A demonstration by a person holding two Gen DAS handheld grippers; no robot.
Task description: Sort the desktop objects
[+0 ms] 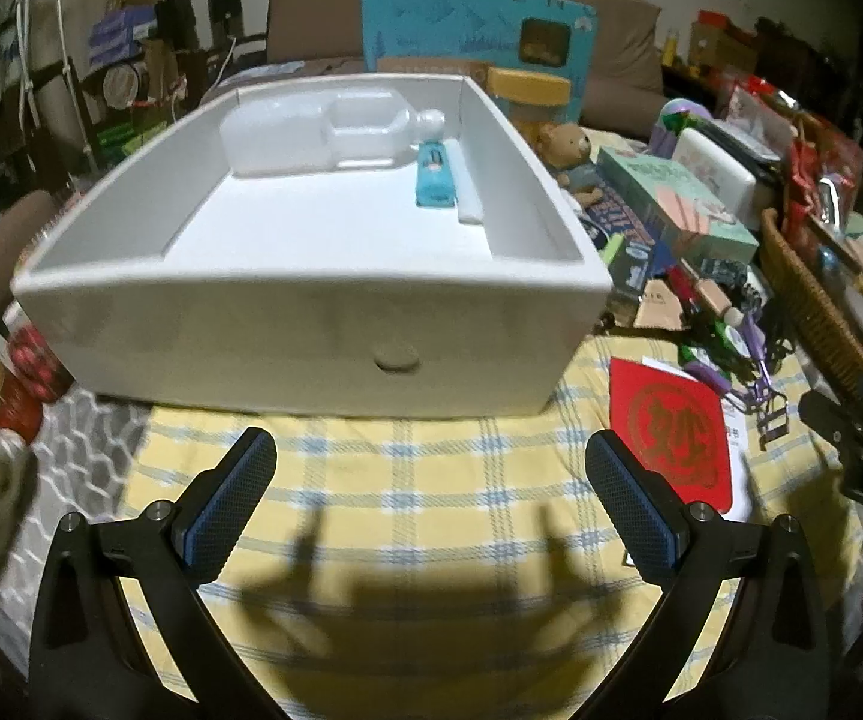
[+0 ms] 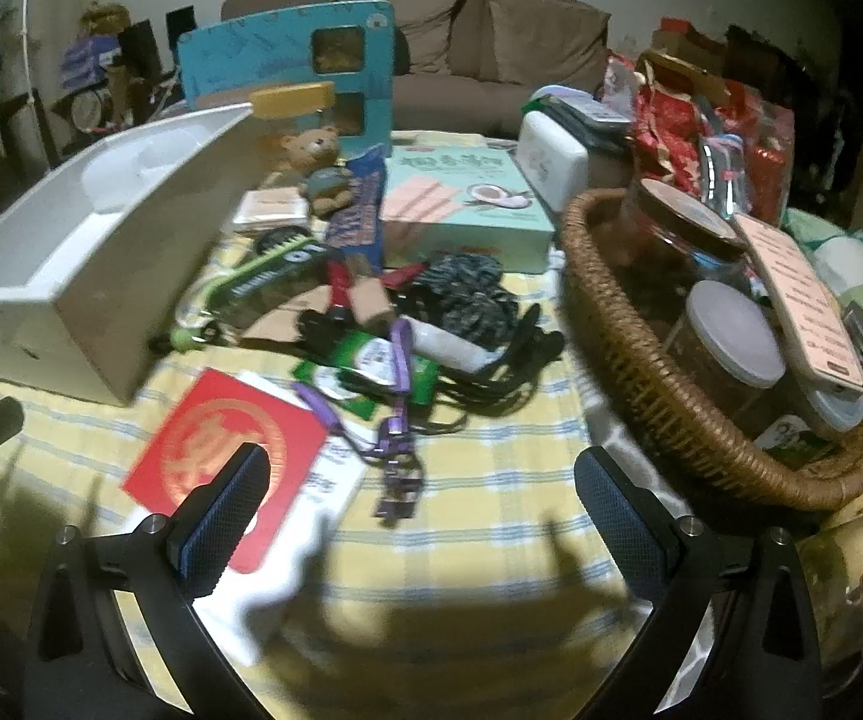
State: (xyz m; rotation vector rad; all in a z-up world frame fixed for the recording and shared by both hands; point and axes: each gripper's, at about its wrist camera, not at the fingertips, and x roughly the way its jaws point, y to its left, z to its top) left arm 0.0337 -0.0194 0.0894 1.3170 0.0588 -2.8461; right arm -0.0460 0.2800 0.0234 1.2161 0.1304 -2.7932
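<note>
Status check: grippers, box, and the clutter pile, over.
Left gripper and right gripper open, empty. White cardboard box holds a blue tube. Red square envelope, purple eyelash curler, black cords unsorted on the yellow checked cloth.

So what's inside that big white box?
The white box holds a moulded white plastic insert at the back and a small blue item beside a white strip. The near wall hides the front part of the floor.
</note>
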